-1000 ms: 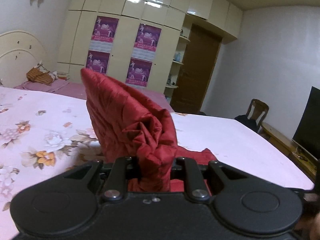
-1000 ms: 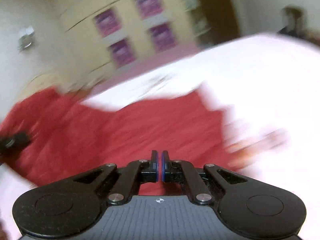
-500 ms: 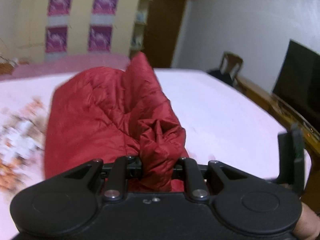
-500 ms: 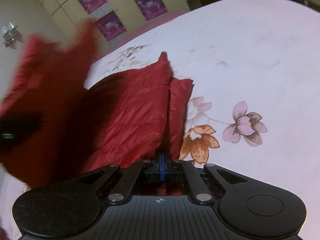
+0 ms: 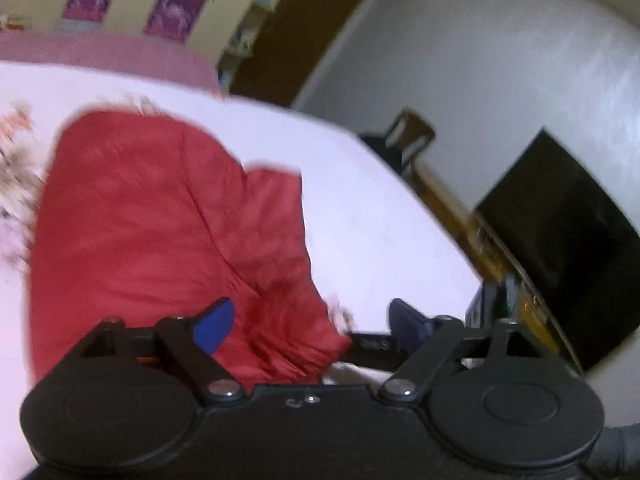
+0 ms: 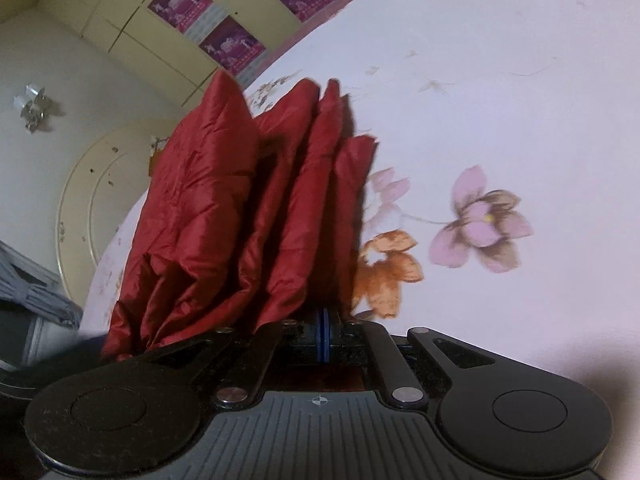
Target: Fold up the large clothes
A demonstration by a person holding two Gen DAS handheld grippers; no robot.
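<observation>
One red padded jacket [image 5: 168, 232] is lying in thick folds on the bed [image 5: 360, 208], over a pale sheet printed with flowers [image 6: 484, 220]. I am watching my left tool [image 5: 304, 324] opening: its blue pads [image 5: 214, 326] are standing wide apart, and a bunched end of the jacket is sitting between them without either pad pressing on it. My right tool [image 6: 325, 334] is clenched, pads together, at the near edge of the folded layers [image 6: 248, 216]; I cannot tell whether any cloth is pinched between them, since the jacket is rising just behind the tips. No open containers are showing; the cream wardrobe [image 6: 132, 20] along the wall is standing with its doors closed. Purple posters [image 6: 232, 44] are hanging on those doors, but their print is too small and blurred for me to read. A dark television [image 5: 560, 240] and a wooden chair [image 5: 408, 140] are standing beyond the bed.
</observation>
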